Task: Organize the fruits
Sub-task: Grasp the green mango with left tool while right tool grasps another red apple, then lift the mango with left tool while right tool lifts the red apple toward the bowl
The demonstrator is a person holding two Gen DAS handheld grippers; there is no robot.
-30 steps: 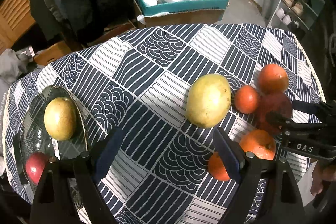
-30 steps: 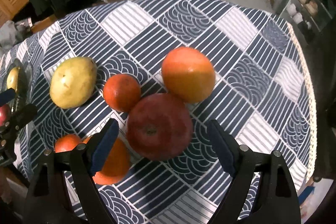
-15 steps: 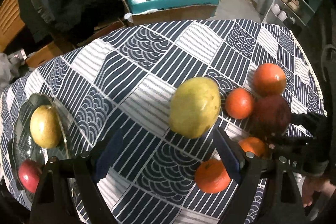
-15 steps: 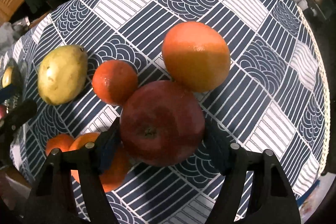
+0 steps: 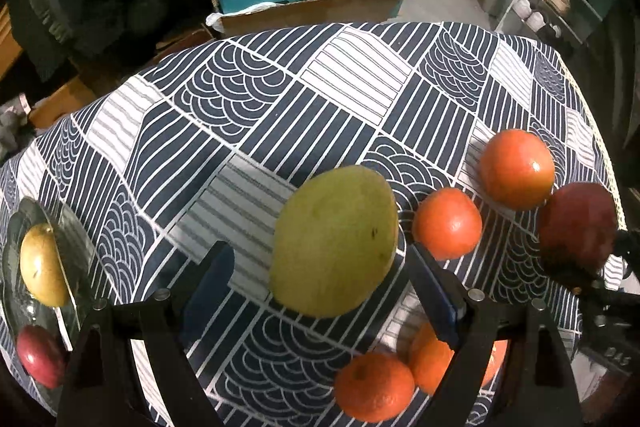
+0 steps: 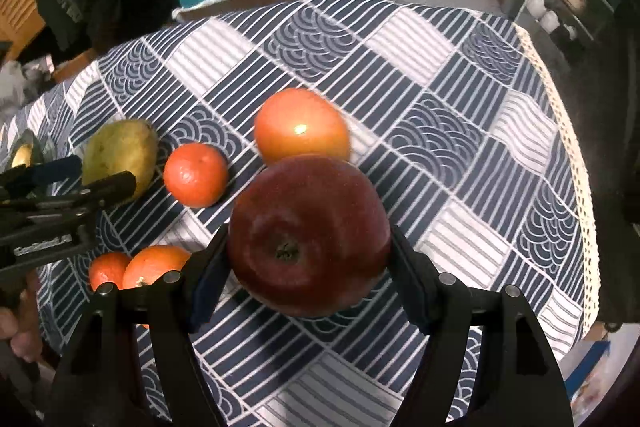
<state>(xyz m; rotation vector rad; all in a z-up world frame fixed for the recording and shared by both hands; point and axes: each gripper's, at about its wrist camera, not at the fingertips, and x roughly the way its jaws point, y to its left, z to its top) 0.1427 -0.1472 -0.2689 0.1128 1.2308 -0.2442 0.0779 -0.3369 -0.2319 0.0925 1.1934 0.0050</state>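
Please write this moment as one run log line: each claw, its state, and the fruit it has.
right claw: shut on apple | left claw: open around mango, no contact

In the left wrist view, the right finger (image 5: 434, 301) hides part of an orange (image 5: 424, 359); the glass plate (image 5: 12, 307) is cut off at lower left.
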